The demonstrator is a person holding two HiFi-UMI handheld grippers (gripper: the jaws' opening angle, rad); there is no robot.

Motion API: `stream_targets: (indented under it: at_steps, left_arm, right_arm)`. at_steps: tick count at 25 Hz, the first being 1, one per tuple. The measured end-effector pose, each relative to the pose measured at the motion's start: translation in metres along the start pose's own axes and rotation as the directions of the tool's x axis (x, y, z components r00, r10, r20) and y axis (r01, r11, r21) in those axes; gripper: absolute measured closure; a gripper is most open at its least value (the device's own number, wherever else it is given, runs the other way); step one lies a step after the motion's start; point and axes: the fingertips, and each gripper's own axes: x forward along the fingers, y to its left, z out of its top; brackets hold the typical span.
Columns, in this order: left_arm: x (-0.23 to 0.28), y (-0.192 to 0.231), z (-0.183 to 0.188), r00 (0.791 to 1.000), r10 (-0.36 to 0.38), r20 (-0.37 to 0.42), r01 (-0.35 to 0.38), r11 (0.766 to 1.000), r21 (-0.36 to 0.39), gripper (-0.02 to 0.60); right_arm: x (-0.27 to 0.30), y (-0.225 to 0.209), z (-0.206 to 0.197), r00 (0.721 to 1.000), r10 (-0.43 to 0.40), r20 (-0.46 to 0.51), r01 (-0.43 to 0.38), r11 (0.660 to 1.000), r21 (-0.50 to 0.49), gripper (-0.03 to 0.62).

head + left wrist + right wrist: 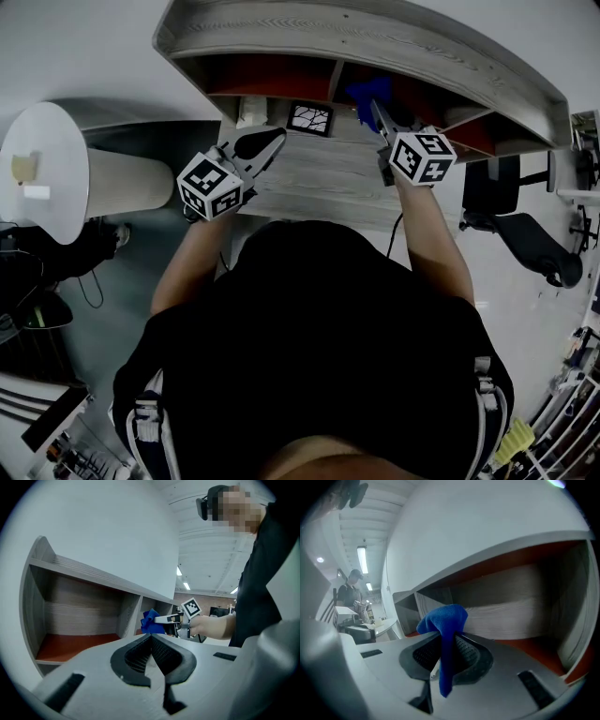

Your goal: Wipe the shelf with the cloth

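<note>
While the right gripper's (449,638) jaws clench the soft blue cloth (446,617), just ahead opens the grey wooden shelf's (520,609) red-floored compartment; left gripper (151,637), jaws pressed together on nothing, hovers off alongside.

Dim, even indoor light from ceiling strips (gripper views heavily fisheye, dark-cornered), shelf (375,42) recesses shadowed.

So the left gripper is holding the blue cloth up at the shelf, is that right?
Not quite: the right gripper holds the blue cloth up at the shelf. The right gripper view shows its fingers shut on it; the left gripper is empty.
</note>
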Motion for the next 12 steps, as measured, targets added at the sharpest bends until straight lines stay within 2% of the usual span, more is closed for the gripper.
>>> stream_targets:
  at_steps: [12]
  left_arm:
    - [-0.011,0.012,-0.010,0.999,0.037,-0.012,-0.037,0.999,-0.021,0.565]
  right_arm:
    - [0.060,-0.023,-0.024,0.994,-0.042,-0.102,0.042,0.999,-0.004,0.540]
